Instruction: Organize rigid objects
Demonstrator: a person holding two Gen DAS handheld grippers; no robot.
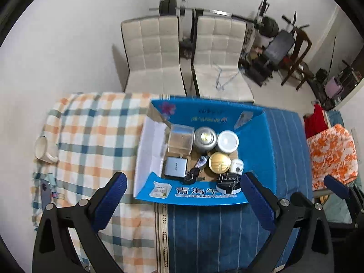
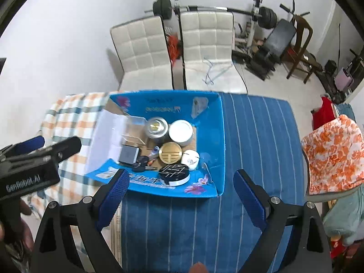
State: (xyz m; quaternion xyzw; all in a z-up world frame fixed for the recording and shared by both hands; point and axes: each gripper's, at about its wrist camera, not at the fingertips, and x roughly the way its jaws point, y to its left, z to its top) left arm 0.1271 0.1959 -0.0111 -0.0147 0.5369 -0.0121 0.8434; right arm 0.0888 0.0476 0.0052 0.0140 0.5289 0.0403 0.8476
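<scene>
Left wrist view: the left gripper [image 1: 183, 187] hovers above the cloth-covered table [image 1: 216, 227], jaws spread wide and empty. Just ahead sits the blue box [image 1: 268, 136] holding tins, a clear case and small items; a black round tin [image 1: 228, 182] lies nearest.

Right wrist view: the right gripper [image 2: 182, 182] hovers likewise, wide and empty, with the same box just beyond its fingertips.
</scene>
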